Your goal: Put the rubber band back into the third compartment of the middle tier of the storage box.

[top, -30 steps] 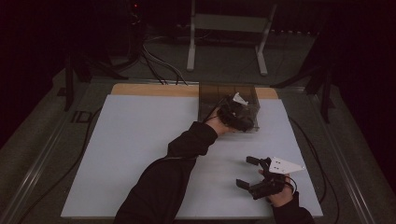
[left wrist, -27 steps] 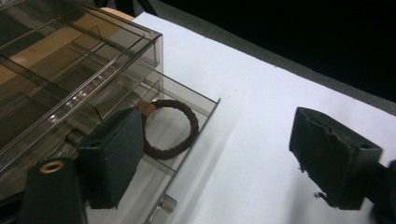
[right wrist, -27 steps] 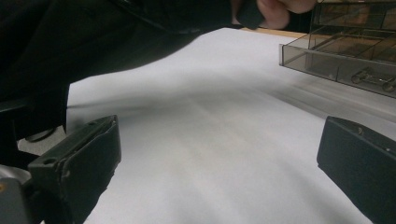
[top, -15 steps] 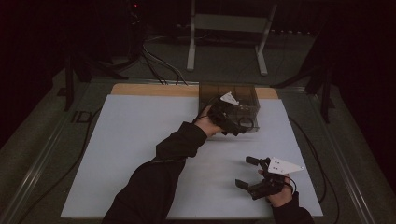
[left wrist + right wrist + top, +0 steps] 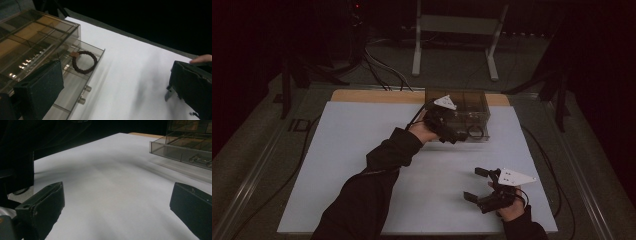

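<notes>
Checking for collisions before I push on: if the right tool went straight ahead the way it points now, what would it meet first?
Probably nothing soon. The right tool is open, with bare white table ahead. The smoky clear drawer box sits off to one side of that line, though depth is unclear.

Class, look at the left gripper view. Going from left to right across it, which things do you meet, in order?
Smoky clear plastic drawer box → dark braided ring with a brown tag in the open drawer → two small metal drawer knobs → bare white tabletop.

A dim room: white-topped table (image 5: 362, 165), grey floor (image 5: 257, 150) with cables (image 5: 382, 65), metal stand (image 5: 457, 30) behind.
</notes>
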